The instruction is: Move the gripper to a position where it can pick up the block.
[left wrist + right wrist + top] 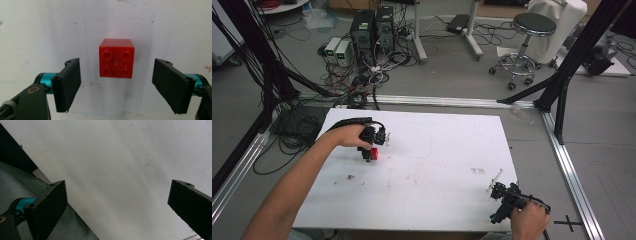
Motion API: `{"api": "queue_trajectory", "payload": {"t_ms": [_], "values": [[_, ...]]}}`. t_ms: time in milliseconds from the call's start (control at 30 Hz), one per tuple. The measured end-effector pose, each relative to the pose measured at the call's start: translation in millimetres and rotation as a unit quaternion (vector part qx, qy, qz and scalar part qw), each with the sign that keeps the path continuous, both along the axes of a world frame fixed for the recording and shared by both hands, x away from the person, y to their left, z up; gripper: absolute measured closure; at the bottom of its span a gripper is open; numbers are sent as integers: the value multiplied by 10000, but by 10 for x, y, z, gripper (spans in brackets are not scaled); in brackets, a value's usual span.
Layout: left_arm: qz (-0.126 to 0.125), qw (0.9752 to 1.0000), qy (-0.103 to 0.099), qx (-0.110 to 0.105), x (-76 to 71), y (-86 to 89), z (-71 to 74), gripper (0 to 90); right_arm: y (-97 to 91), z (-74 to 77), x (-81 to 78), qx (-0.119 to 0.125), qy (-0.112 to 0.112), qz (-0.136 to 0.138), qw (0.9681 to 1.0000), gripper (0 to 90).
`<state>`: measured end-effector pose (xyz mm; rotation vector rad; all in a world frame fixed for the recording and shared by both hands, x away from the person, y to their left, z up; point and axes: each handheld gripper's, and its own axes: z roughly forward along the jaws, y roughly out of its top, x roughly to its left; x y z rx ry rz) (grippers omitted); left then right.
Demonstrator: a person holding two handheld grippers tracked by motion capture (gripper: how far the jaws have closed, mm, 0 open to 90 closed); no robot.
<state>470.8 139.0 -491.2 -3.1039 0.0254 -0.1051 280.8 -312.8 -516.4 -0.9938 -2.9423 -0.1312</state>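
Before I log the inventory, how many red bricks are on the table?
1. The red brick sits on the white table at its left side, between the open jaws of the left hand-held gripper, untouched. None looks hidden.

Left tool point(116, 85) pointing down, jaws wide apart, right tool point(117, 207) low, jaws spread

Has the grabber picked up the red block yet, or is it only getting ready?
Only getting ready. The red block sits on the white table, studs up. The left gripper is lined up over it, jaws wide open on either side, not touching. The right gripper waits open near the table's corner, holding nothing. Closing and lifting are not yet done.
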Motion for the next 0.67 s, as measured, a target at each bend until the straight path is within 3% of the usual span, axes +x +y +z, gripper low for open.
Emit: {"api": "queue_trajectory", "payload": {"t_ms": [367, 667], "values": [[-10, 9999, 97, 67, 26, -8, -149, 235, -3, -7, 0, -18, 9, 16, 10000, 18], [-35, 9998, 123, 123, 19, -18, -149, 235, 3, -3, -2, -10, 12, -8, 10000, 18]]}}
